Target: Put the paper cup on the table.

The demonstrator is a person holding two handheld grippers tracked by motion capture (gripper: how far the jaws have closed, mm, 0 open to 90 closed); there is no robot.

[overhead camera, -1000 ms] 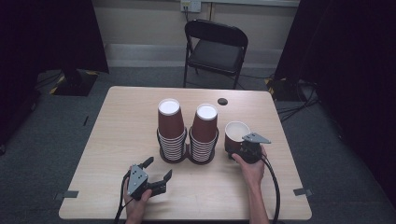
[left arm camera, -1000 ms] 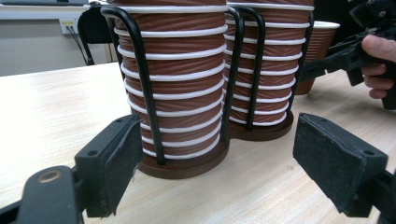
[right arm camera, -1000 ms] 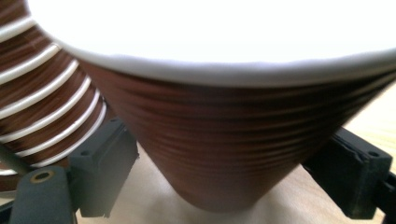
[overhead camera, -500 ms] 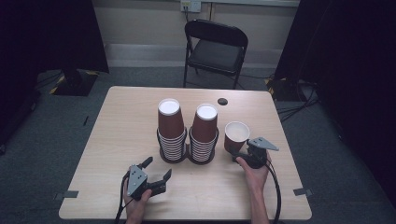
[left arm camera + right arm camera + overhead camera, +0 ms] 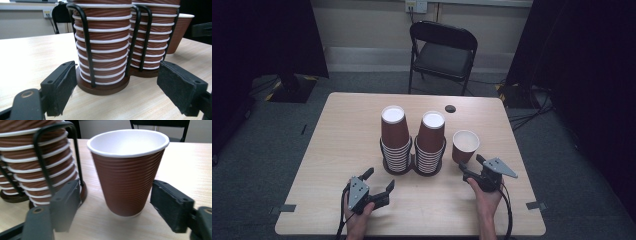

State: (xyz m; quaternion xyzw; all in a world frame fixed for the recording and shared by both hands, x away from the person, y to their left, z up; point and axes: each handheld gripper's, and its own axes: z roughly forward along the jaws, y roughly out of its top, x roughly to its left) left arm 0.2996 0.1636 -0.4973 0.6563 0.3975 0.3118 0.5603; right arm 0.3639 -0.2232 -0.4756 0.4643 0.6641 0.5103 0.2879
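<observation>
The right tool (image 5: pixel 113 202) stands released, jaws apparently clear of the single cup (image 5: pixel 127 170); the left tool (image 5: pixel 117 87) is released too.

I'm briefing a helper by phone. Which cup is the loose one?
On the wooden table, find the two wire-racked cup stacks. The loose cup stands just right of them, mouth up, alone and outside any rack.

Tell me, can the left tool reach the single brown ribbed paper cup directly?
Probably not directly: the black wire rack with two stacks of brown cups stands between the left tool and that cup, so it must go around.
</observation>
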